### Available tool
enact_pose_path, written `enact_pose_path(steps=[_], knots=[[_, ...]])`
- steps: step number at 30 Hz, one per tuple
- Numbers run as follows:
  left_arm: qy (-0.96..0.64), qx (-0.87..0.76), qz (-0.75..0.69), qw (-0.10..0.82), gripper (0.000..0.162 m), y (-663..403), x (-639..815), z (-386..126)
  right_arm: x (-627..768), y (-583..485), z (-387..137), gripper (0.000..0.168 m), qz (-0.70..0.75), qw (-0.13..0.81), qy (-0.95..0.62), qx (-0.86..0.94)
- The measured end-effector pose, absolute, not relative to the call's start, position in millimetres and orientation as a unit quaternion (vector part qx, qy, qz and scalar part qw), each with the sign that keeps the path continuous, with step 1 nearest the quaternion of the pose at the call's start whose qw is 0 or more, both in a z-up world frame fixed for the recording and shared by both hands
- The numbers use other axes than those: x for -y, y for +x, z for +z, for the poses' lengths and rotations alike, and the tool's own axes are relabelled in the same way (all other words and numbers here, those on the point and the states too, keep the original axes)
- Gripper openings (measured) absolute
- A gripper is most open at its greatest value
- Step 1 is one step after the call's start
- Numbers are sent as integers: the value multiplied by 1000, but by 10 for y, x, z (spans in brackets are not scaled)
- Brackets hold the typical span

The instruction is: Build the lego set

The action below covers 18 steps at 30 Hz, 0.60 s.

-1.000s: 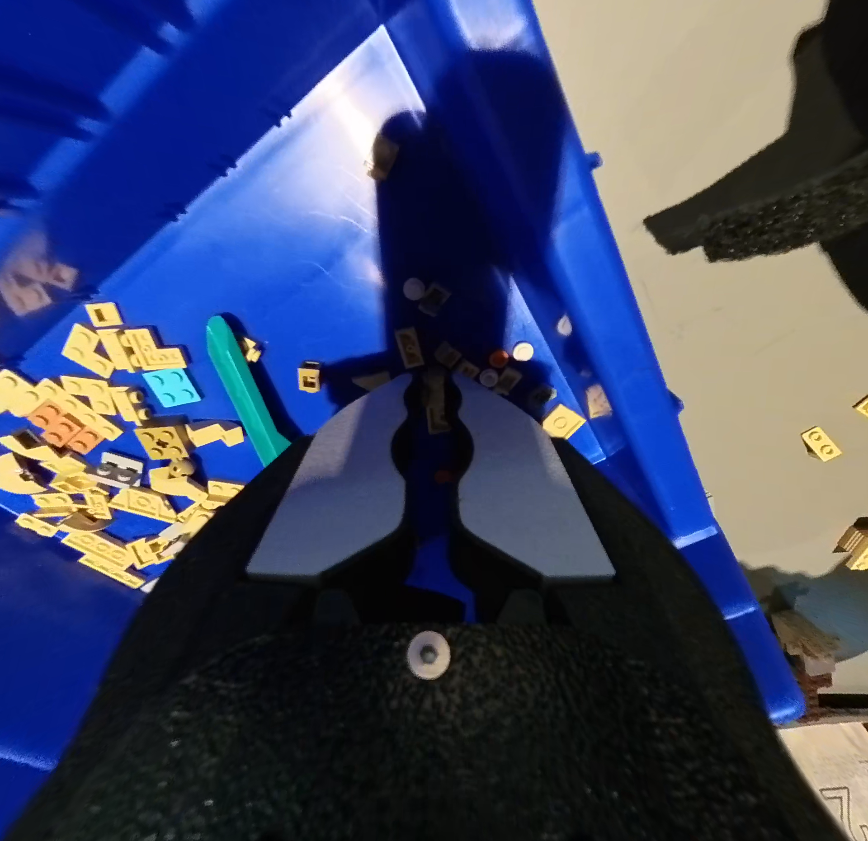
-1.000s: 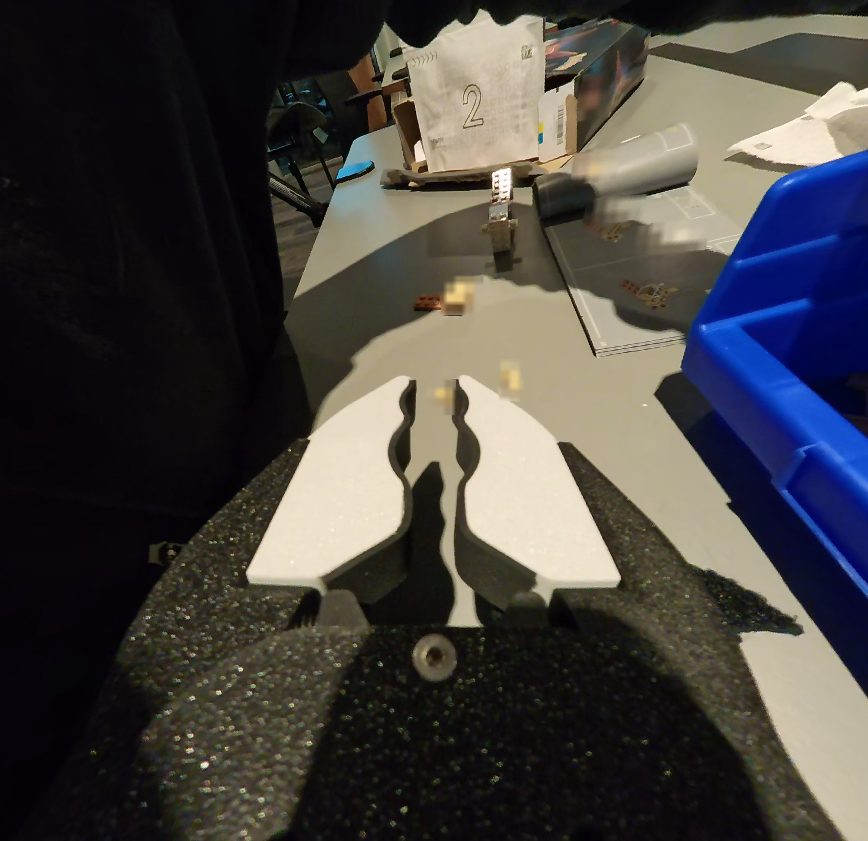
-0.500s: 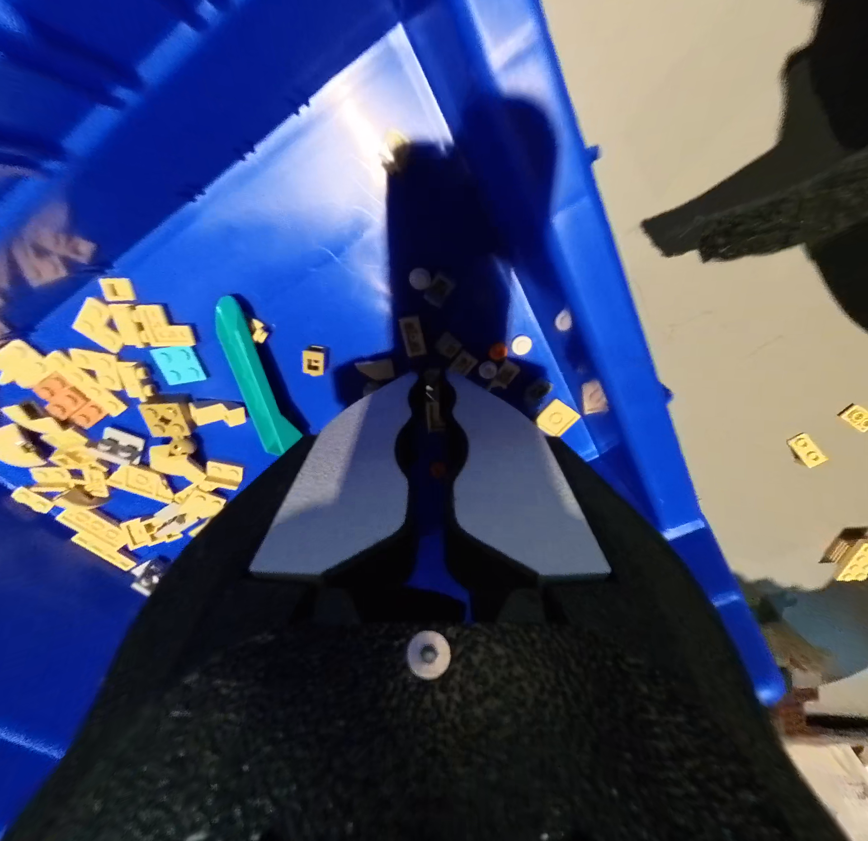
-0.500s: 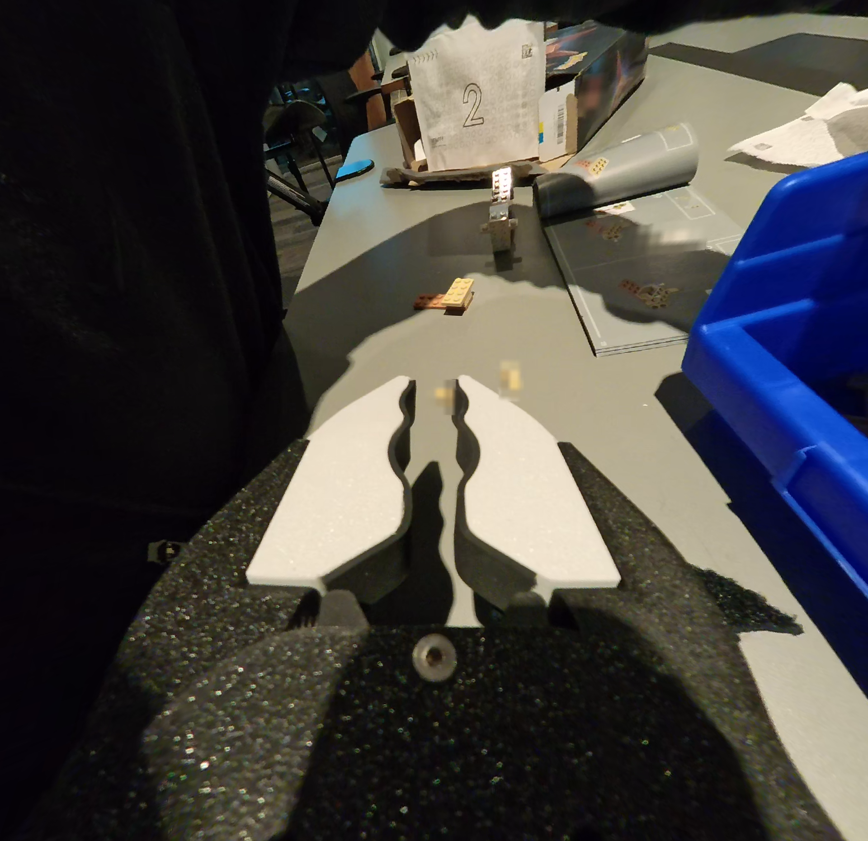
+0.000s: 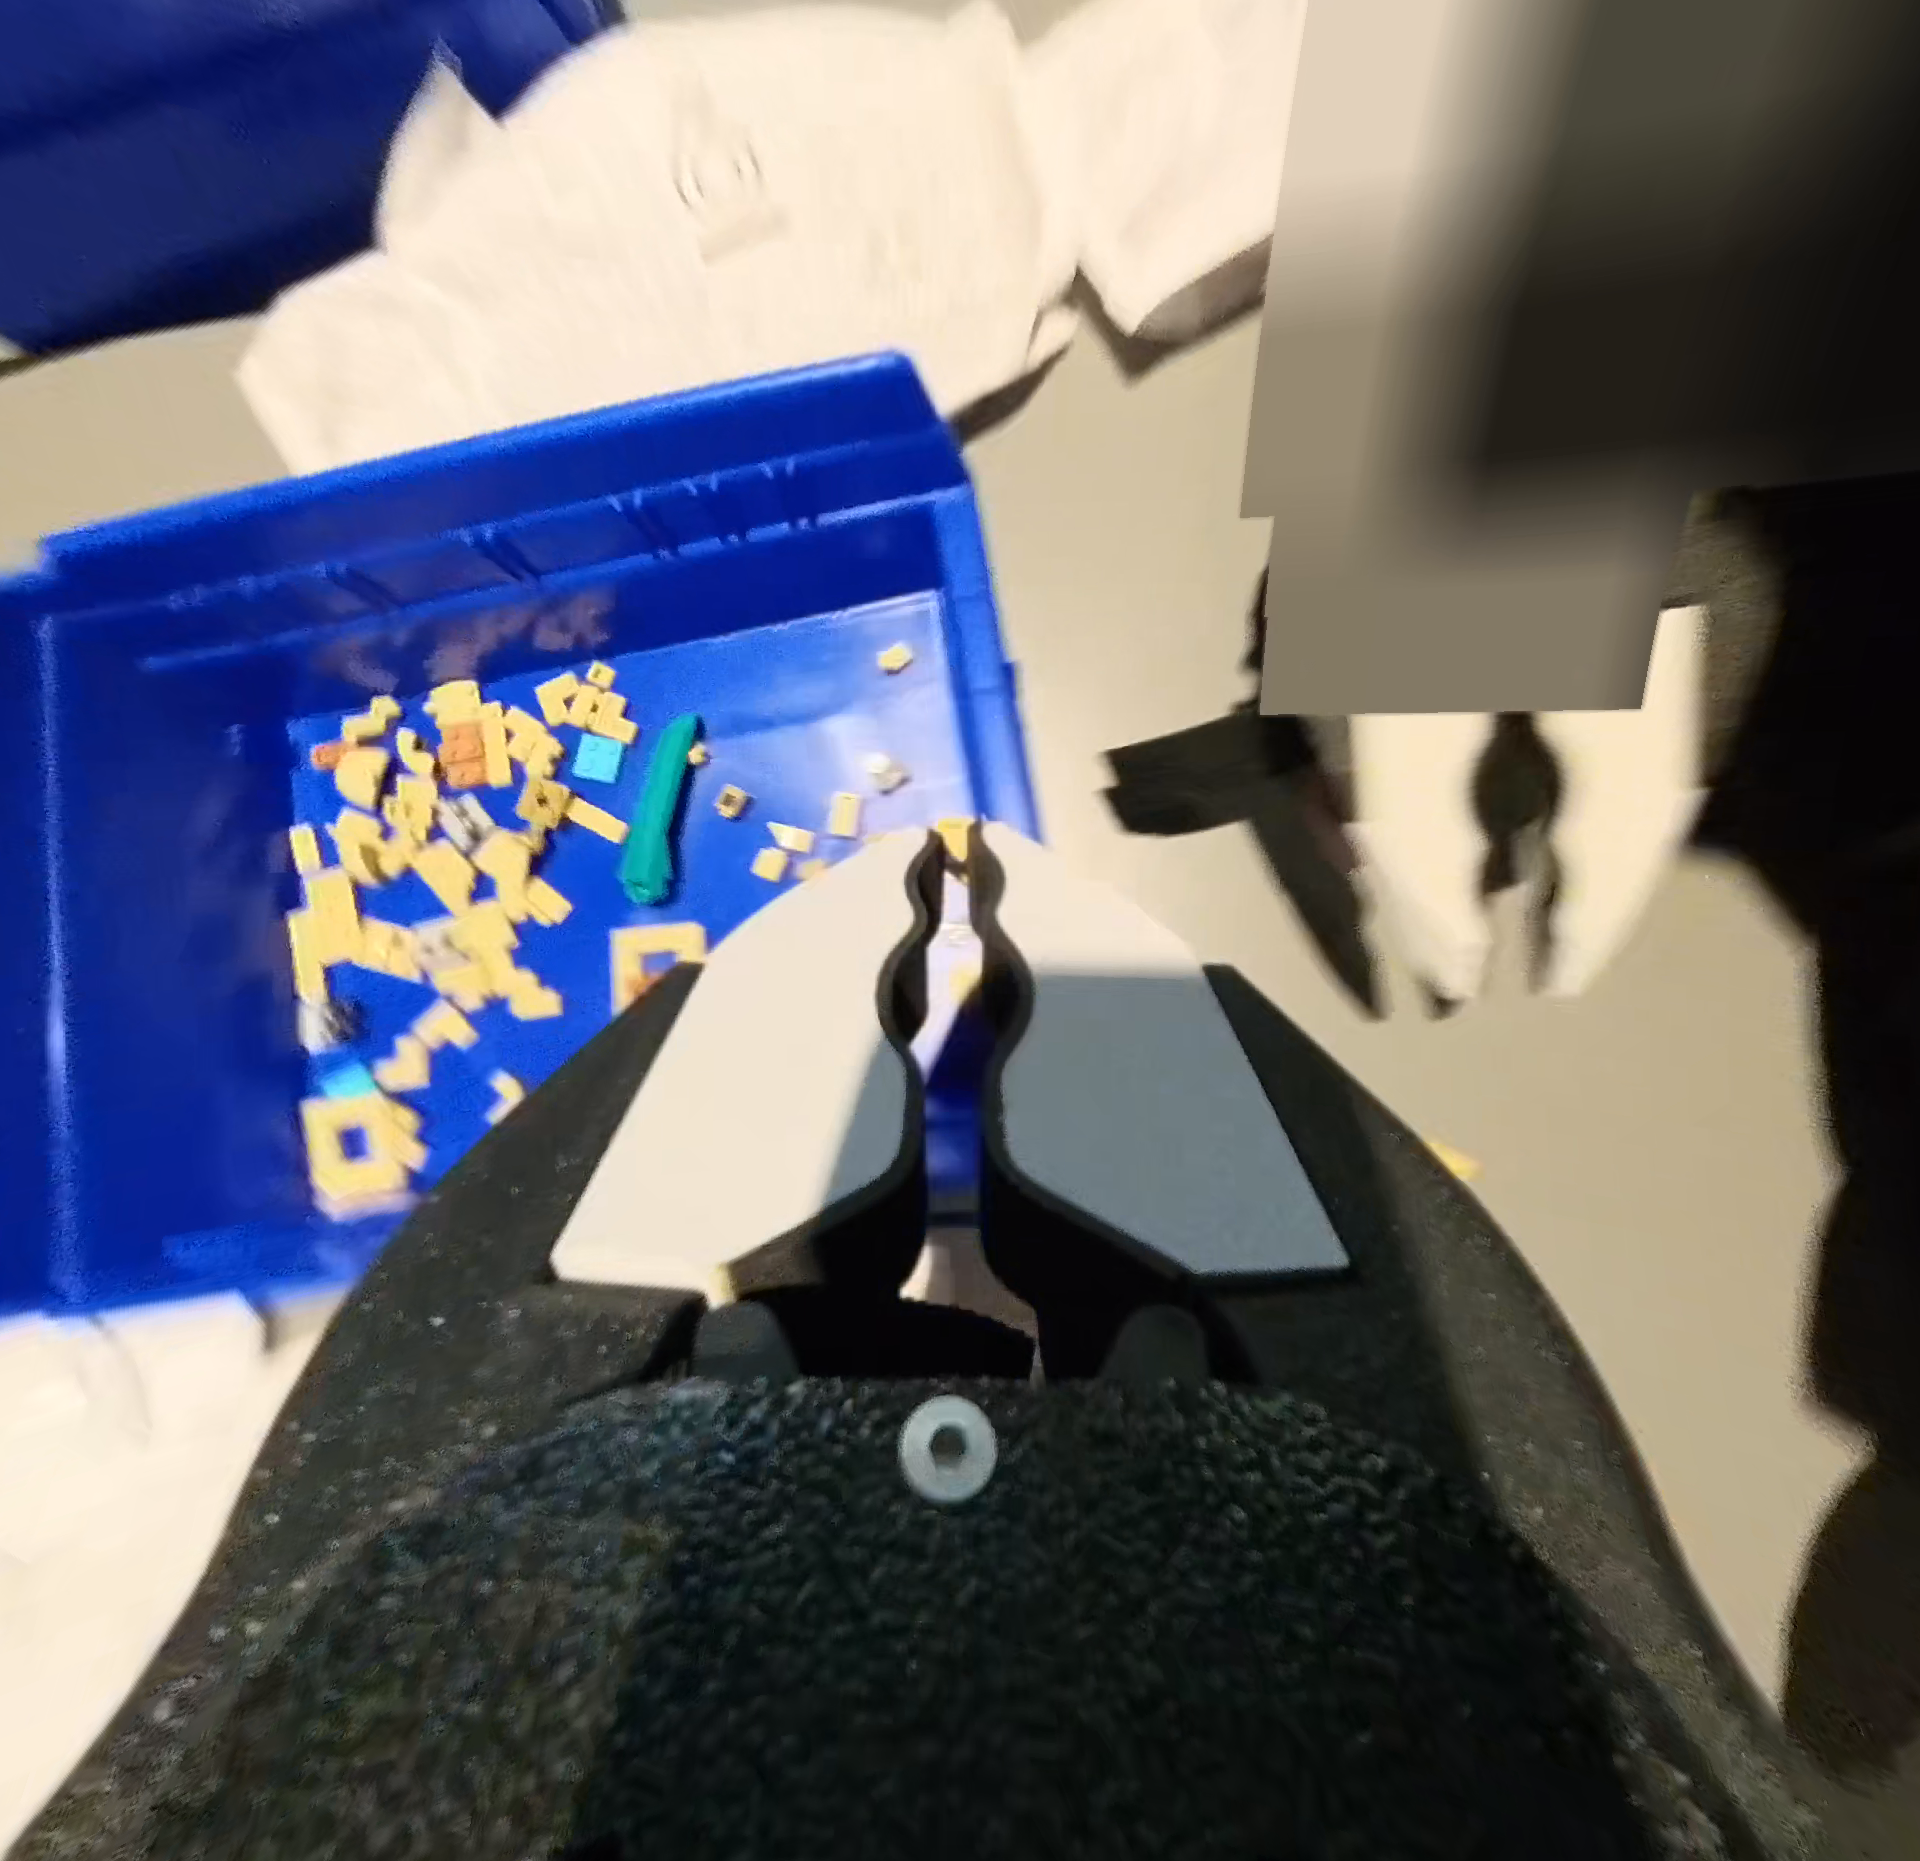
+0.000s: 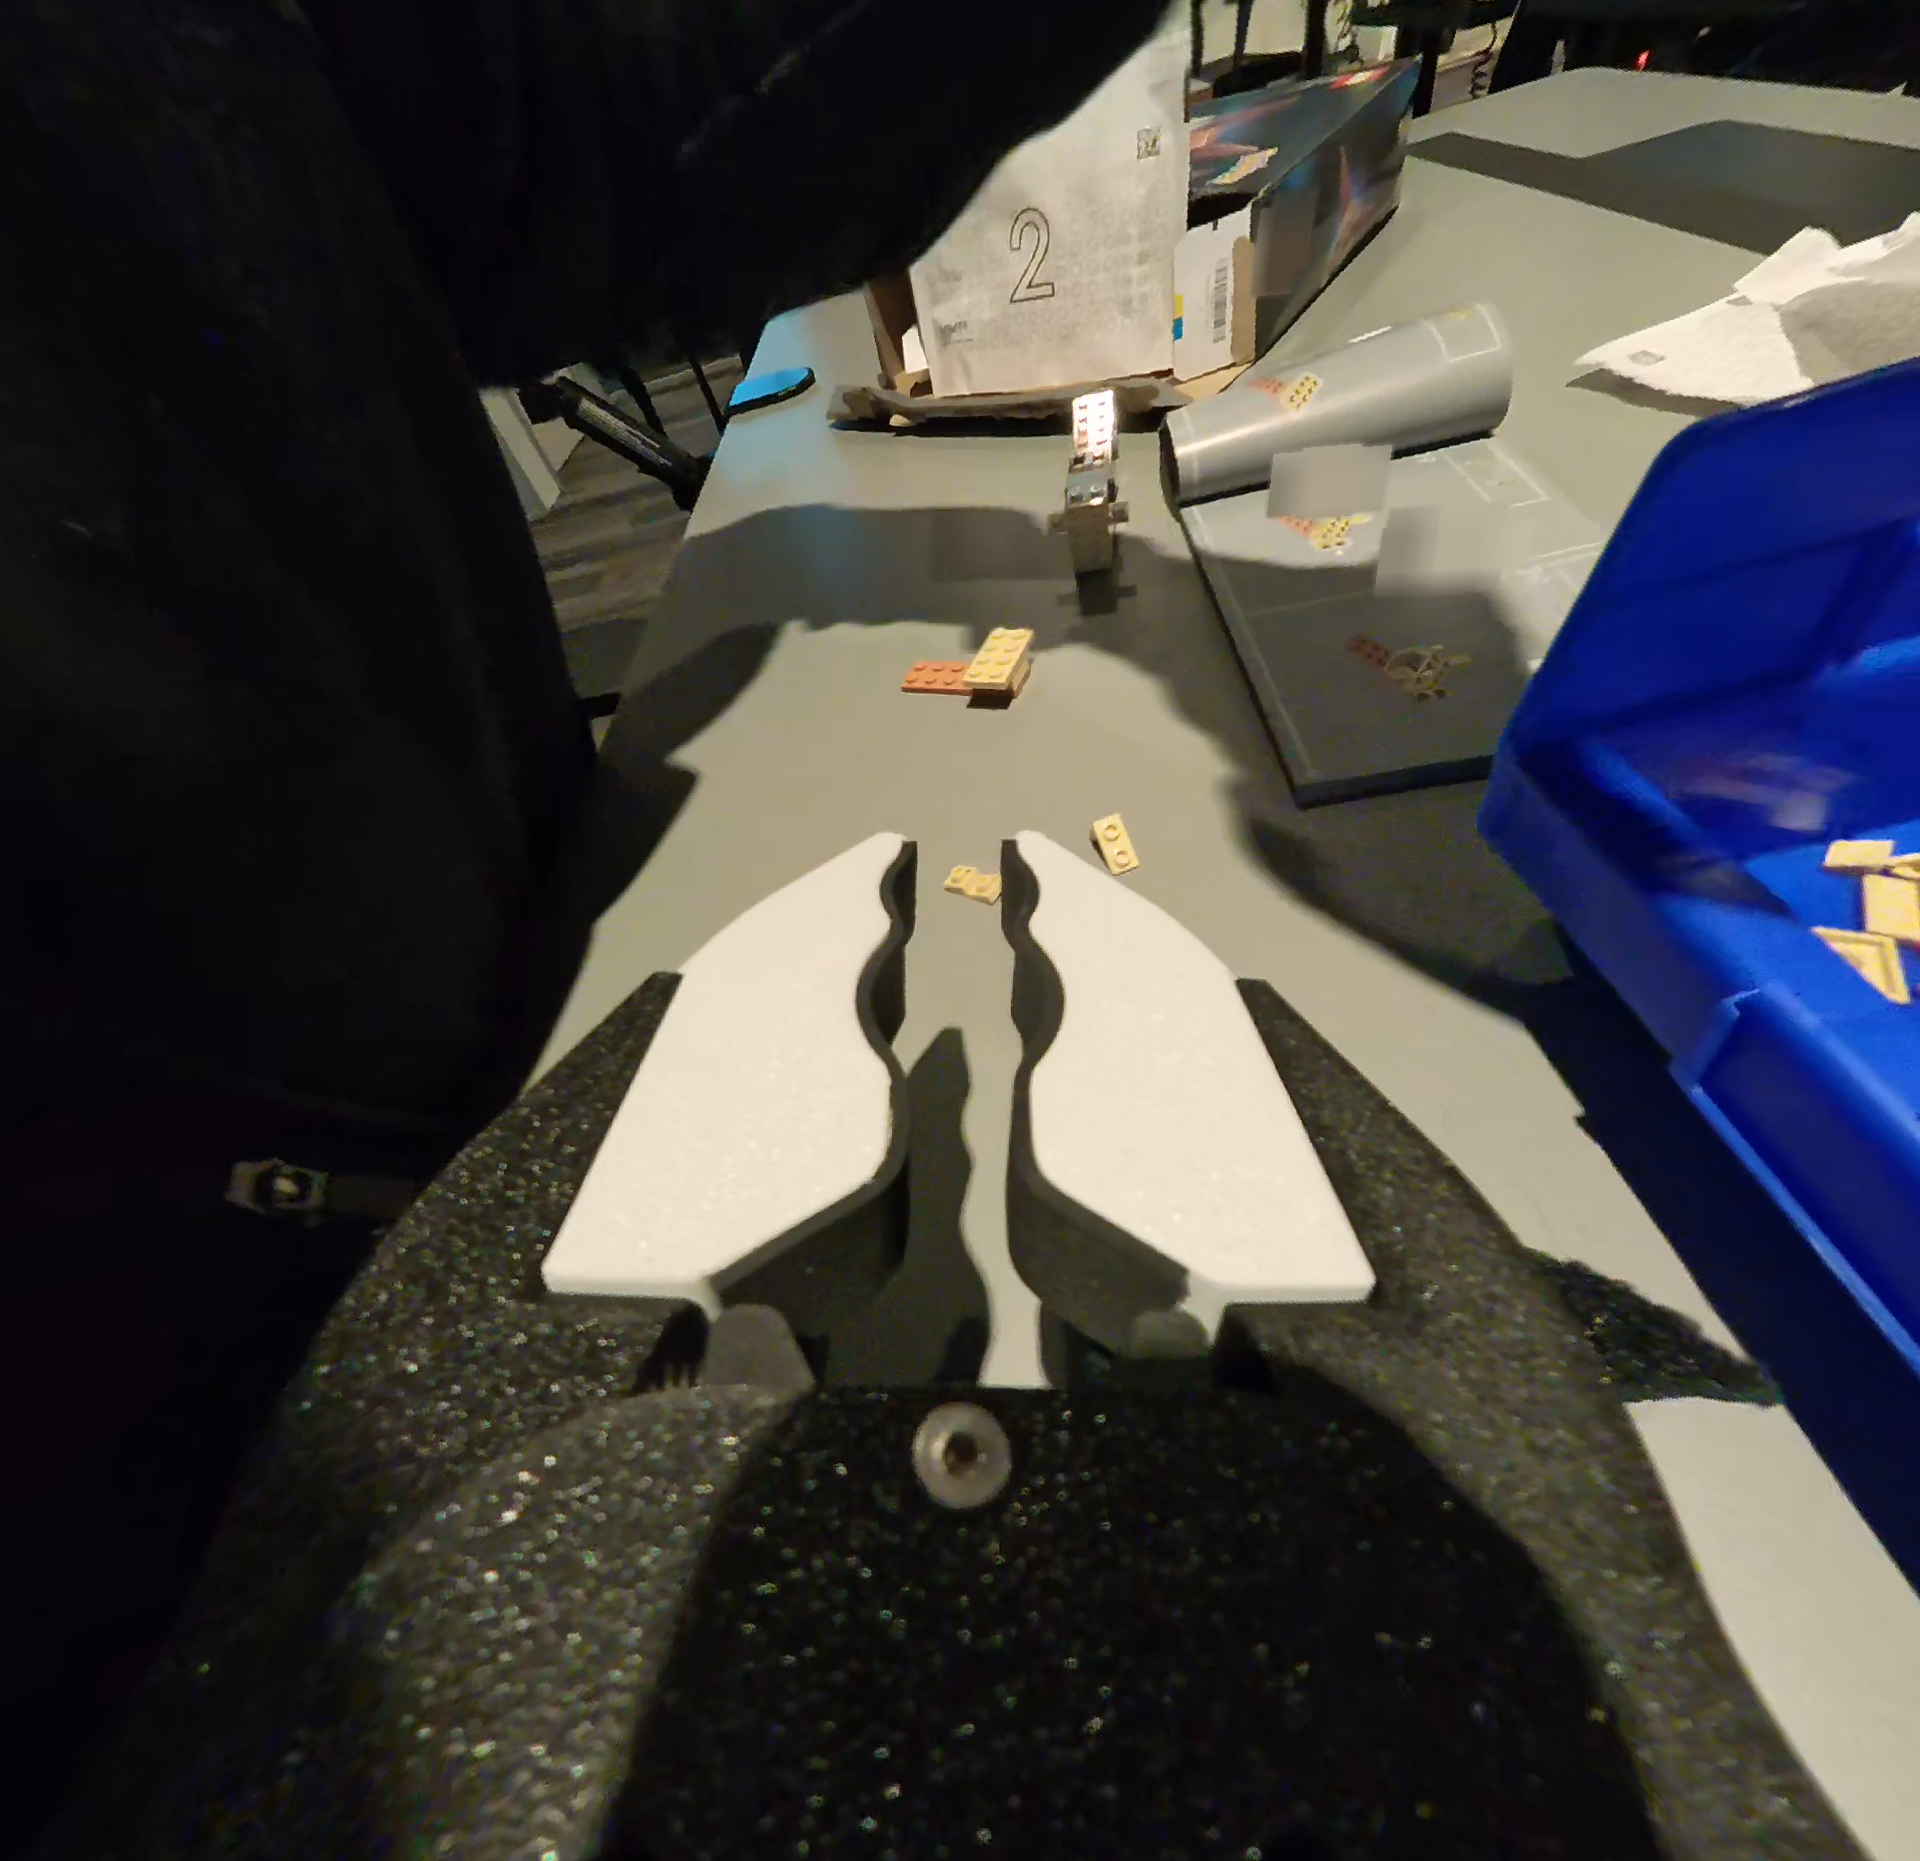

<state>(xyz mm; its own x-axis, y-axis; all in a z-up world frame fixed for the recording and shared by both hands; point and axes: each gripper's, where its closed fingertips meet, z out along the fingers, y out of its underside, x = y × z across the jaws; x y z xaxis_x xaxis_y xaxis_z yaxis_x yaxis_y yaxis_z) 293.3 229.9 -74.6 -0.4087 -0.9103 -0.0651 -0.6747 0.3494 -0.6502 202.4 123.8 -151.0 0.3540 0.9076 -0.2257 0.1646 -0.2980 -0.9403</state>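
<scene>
1. The left gripper (image 5: 958, 843) has its fingers (image 5: 790, 1032) nearly together, pinching a small tan piece (image 5: 954, 835) right at the tips. The piece pokes out just past them; the picture is smeared, so its shape and long axis cannot be told.
2. The right gripper (image 6: 958, 861) has its fingers (image 6: 748, 1073) a little apart and holds nothing. It hovers low over the grey table (image 6: 1039, 772).
3. A tiny tan plate (image 6: 972, 882) lies on the table straight ahead of the right fingers, in line with the gap between the tips and near the right-hand one. A second tan plate (image 6: 1116, 843) lies just past that tip, off to the right, its long axis slanting away and leftward.
4. Judged from this, the coming move turns on bringing the pinched piece to these plates: the right fingers are the nearer to them.
5. Farther ahead lie an orange and tan assembly (image 6: 971, 668), then a small upright build (image 6: 1091, 492).
6. The blue bin (image 5: 520, 523) sits ahead and left of the left fingers, with loose tan pieces (image 5: 436, 876) and a green tool (image 5: 657, 809) inside. In the right view its wall stands to the right of the fingers.
7. An open instruction booklet (image 6: 1351, 668) lies ahead and right, between the plates and the bin. Nothing lies between the right fingers and the plates.
</scene>
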Motion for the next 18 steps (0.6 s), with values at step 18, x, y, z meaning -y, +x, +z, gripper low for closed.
enact_pose_path(steps=[18], knots=[[-728, -556, -342, 209, 3, 1383, -1358, -1925, -1461, 2097, -1442, 18, 387, 488, -711, 326]])
